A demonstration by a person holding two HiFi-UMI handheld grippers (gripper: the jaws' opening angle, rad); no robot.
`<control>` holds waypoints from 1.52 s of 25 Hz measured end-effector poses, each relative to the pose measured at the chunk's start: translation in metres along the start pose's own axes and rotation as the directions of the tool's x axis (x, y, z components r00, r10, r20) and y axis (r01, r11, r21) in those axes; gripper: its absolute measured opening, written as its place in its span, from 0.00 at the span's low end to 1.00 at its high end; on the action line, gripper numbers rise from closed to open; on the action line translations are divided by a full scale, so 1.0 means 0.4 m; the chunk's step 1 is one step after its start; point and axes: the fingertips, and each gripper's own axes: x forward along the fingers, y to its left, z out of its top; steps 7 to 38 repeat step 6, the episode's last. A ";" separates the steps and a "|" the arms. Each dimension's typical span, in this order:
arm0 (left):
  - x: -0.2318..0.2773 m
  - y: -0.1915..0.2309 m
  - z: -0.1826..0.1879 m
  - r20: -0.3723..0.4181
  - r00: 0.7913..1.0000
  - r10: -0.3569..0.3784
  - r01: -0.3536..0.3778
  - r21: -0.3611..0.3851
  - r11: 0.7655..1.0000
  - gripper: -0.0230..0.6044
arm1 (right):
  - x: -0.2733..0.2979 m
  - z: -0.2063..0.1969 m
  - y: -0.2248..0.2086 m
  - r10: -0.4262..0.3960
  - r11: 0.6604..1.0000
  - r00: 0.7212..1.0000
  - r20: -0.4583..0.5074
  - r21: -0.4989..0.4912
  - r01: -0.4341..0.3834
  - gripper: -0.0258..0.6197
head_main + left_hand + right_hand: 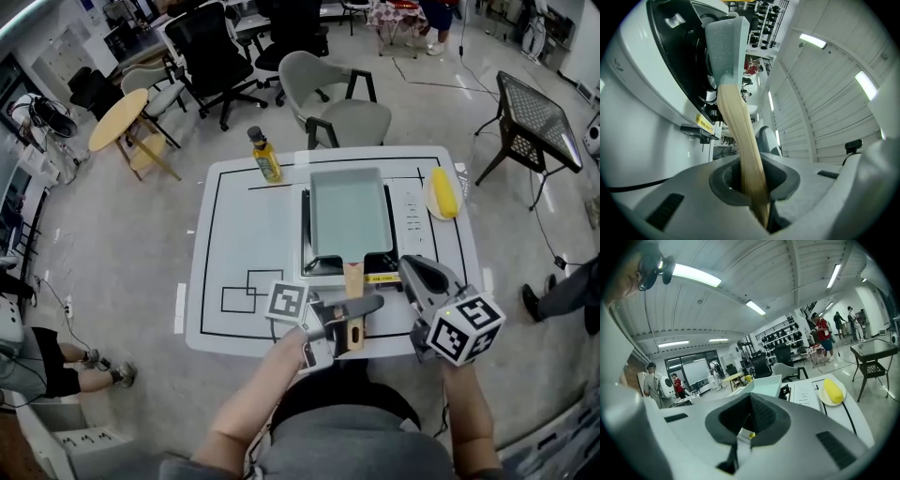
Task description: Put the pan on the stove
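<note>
A pale blue-green rectangular pan [349,214] rests on the black-topped white stove [412,223] in the middle of the table. Its wooden handle [353,281] points toward me. My left gripper [366,307] is shut across that handle, and in the left gripper view the handle [740,136] runs between the jaws up to the pan [726,47]. My right gripper [408,267] hovers at the stove's front right corner, shut with nothing in it. From the right gripper view I see the pan [764,385] just ahead of the shut right gripper [750,420].
An oil bottle [265,157] stands at the table's back left. A corn cob on a small plate [443,192] lies right of the stove. Black lines mark the white table [239,234]. Chairs and a small black side table [534,117] surround it.
</note>
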 end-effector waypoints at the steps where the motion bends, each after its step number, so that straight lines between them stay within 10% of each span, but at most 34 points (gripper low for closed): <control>1: -0.001 0.000 0.003 0.001 1.000 0.003 -0.003 0.001 1.000 0.10 | 0.002 0.003 -0.001 0.000 1.000 1.000 0.001 -0.001 0.000 0.04; 38: 0.000 -0.003 0.019 0.000 1.000 0.003 -0.003 0.015 1.000 0.10 | 0.010 0.011 -0.008 0.003 1.000 1.000 0.001 -0.012 -0.003 0.04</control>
